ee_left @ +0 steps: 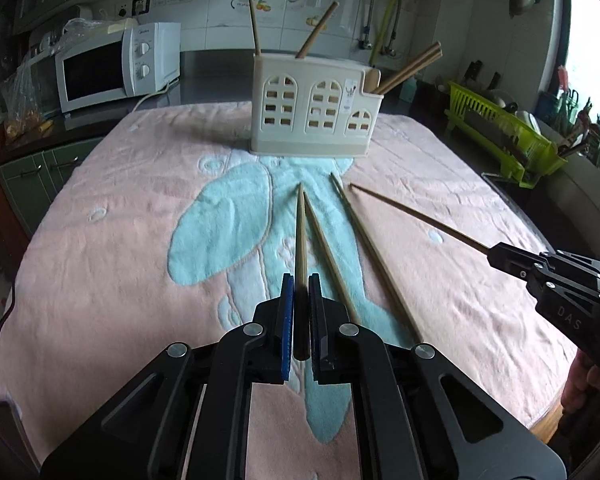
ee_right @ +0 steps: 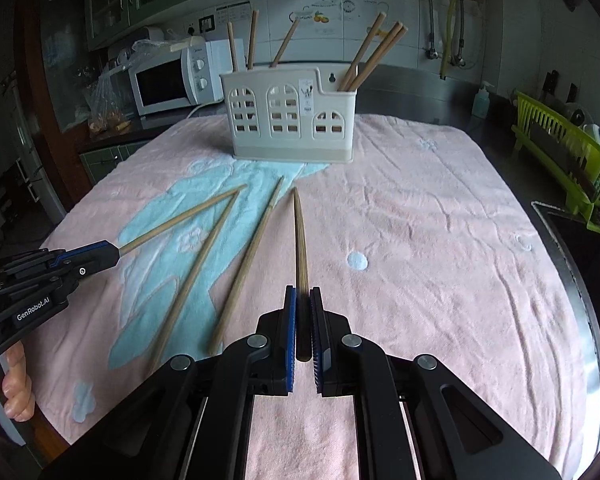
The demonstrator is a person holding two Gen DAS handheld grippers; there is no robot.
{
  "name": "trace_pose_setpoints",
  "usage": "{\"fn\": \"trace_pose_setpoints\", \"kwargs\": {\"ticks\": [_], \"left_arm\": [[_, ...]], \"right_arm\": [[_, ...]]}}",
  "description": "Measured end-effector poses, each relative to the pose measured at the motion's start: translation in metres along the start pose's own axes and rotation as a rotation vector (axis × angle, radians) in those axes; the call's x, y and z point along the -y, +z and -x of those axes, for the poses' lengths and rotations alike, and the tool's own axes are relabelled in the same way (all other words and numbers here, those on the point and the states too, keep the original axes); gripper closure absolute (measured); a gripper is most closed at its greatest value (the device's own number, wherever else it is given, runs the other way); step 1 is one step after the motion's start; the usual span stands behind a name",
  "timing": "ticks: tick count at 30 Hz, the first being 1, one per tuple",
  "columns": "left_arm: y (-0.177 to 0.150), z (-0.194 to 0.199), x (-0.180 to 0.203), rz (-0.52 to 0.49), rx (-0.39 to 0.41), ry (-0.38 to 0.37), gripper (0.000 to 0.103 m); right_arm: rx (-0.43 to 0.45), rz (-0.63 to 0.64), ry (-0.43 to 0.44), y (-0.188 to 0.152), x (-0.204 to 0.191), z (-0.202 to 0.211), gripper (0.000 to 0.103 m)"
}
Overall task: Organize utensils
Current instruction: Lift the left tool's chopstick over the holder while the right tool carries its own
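A cream utensil holder with arched windows stands at the far end of a pink and blue towel; several wooden chopsticks stick out of it. My left gripper is shut on a chopstick that points toward the holder. My right gripper is shut on another chopstick. Two loose chopsticks lie on the towel between the grippers.
A white microwave stands at the back left with plastic bags beside it. A green dish rack stands at the right. A tiled wall with pipes is behind.
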State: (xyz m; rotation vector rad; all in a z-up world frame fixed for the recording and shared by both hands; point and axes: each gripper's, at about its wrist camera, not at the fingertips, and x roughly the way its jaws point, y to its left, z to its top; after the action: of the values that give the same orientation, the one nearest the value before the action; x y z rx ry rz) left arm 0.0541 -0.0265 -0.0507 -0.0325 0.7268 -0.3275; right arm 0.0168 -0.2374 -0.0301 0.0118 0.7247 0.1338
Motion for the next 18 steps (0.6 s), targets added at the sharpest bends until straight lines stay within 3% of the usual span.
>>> {"fn": "trace_pose_setpoints", "kwargs": {"ticks": [6,18], "left_arm": [[0.034,0.014,-0.004,-0.014,0.107,-0.025,0.098],[0.111,0.007,-0.011,-0.053,0.121,-0.036,0.098]], "right_arm": [[0.086,0.006,0.027,0.044,0.008,0.019,0.096],[0.127,0.013,0.096,0.137,0.037,0.023,0.096]]}}
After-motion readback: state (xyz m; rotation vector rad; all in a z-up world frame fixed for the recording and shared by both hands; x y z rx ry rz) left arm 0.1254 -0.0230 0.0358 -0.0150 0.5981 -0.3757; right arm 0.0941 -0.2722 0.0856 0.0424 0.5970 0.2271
